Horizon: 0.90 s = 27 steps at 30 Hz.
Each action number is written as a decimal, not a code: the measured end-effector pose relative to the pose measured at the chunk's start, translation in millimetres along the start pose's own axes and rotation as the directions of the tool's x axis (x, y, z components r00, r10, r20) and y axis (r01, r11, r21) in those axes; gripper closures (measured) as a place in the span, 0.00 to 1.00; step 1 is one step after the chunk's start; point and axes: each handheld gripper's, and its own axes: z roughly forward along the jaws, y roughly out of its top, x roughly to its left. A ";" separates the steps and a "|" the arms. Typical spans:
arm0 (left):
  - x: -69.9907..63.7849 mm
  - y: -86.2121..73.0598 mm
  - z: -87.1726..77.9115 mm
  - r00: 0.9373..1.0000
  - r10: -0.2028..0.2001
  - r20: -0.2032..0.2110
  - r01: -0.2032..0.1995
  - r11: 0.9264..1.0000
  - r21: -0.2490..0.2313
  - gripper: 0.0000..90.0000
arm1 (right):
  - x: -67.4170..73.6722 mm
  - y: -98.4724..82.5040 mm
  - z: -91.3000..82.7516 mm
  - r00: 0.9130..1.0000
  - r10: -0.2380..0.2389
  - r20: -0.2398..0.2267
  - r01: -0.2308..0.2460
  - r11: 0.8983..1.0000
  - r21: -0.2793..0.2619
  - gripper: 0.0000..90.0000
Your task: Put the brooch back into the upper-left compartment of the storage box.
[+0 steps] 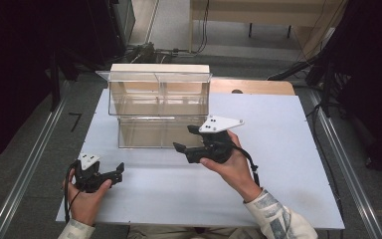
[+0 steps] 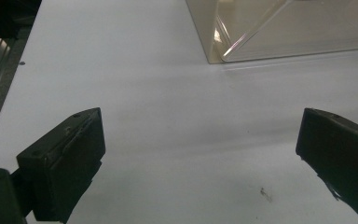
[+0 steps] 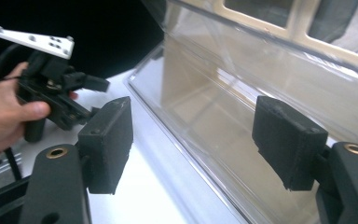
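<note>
Table (image 1: 288,164): a white board, with a clear two-tier bin (image 1: 159,107) set toward its far edge, left of centre. The bin's long axis runs parallel to that far edge; the upper tier is split by a divider, the lower tier is open toward the near edge. Both tiers look bare as far as can be told.

Right gripper (image 1: 188,138): held at the lower tier's front, jaw tips aimed left across the opening, grey plate on top. The bin lies directly ahead of it and slightly beyond, so it is judged the nearer gripper by a wide margin. Jaws are spread wide, with nothing clamped. In the right gripper view the clear front lip is seen between the two pads (image 3: 109,140), not pressed by either; whether a pad touches it cannot be told.

Left gripper (image 1: 117,171): parked near the table's near-left corner, well apart from the bin, tips aimed right. Jaws are parted wide, and only bare tabletop is seen between them.

View differences: the overall layout and both hands are given by the high view. The bin's near-left bottom corner (image 2: 221,56) is shown by the left gripper view, ahead and to the right. The left gripper (image 3: 56,93) in its hand is caught by the right gripper view, beyond the bin's end.
</note>
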 end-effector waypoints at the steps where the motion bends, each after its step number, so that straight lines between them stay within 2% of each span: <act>1: -0.2 -0.1 0.0 1.000 -0.001 -0.001 0.001 1.000 -0.002 0.02 | -1.2 -1.8 -0.9 1.000 0.004 0.005 -0.004 1.000 0.002 0.30; 8: -0.1 -0.2 0.3 1.000 0.001 -0.002 -0.001 1.000 -0.001 0.02 | -11.5 -17.8 -10.0 0.998 0.030 0.048 -0.031 0.999 0.017 0.28; 27: -0.6 -0.7 0.6 1.000 -0.003 0.000 0.003 1.000 0.002 0.02 | -27.0 -41.7 -23.9 0.990 0.065 0.123 -0.069 0.997 0.026 0.24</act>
